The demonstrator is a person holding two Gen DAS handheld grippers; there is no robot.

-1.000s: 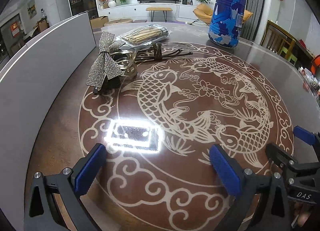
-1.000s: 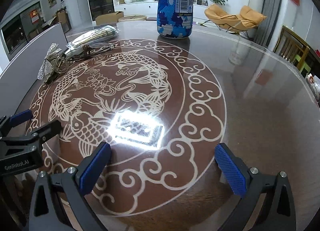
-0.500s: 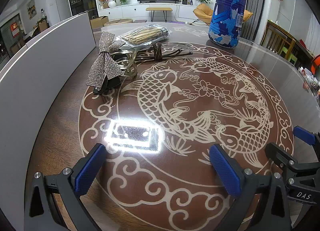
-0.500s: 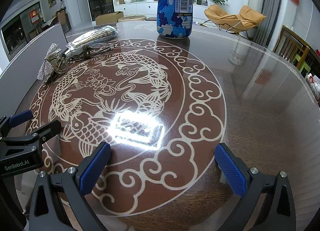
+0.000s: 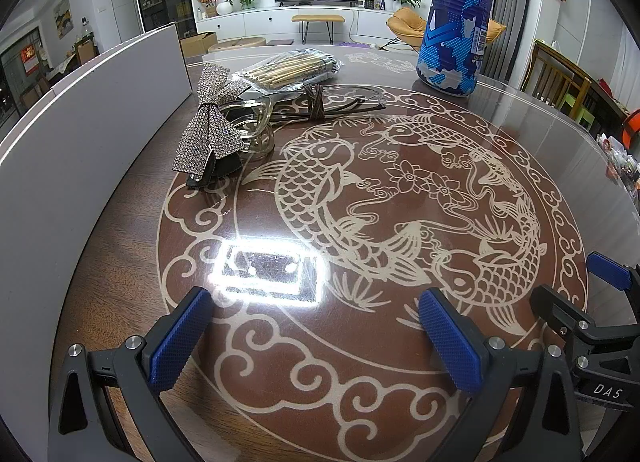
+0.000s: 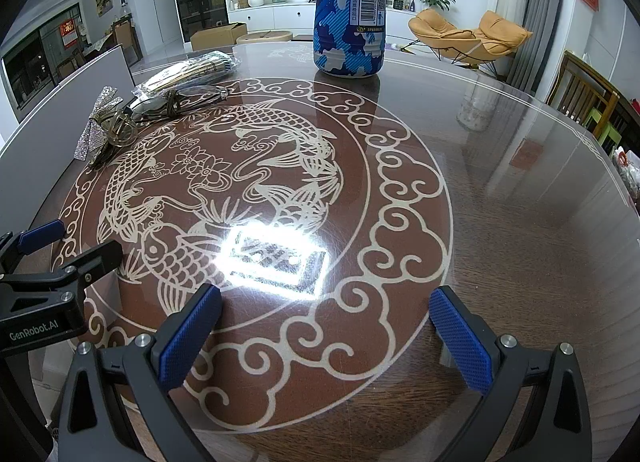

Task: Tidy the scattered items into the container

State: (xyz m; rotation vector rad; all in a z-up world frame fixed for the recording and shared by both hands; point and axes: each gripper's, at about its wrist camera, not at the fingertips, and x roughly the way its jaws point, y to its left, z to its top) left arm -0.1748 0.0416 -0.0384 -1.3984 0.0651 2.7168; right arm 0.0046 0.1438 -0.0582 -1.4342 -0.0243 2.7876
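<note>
A rhinestone bow hair clip (image 5: 210, 129) (image 6: 94, 129) lies at the table's left, touching a clear-framed pair of glasses (image 5: 256, 121) (image 6: 120, 127). Behind them are thin dark-rimmed glasses (image 5: 340, 101) (image 6: 188, 99) with a brown hair tie (image 5: 316, 103) and a plastic bag of sticks (image 5: 288, 65) (image 6: 188, 69). The grey container wall (image 5: 80, 133) (image 6: 60, 109) runs along the left. My left gripper (image 5: 316, 334) is open over the table's near side, holding nothing. My right gripper (image 6: 324, 334) is open too, to its right. All items lie far ahead of both.
A tall blue-and-white bottle (image 5: 456, 21) (image 6: 350, 9) stands at the table's far side. The round glass-topped table (image 5: 520, 149) (image 6: 520, 189) bears a fish pattern and a bright lamp reflection. Wooden chairs (image 5: 560, 81) stand beyond the right edge.
</note>
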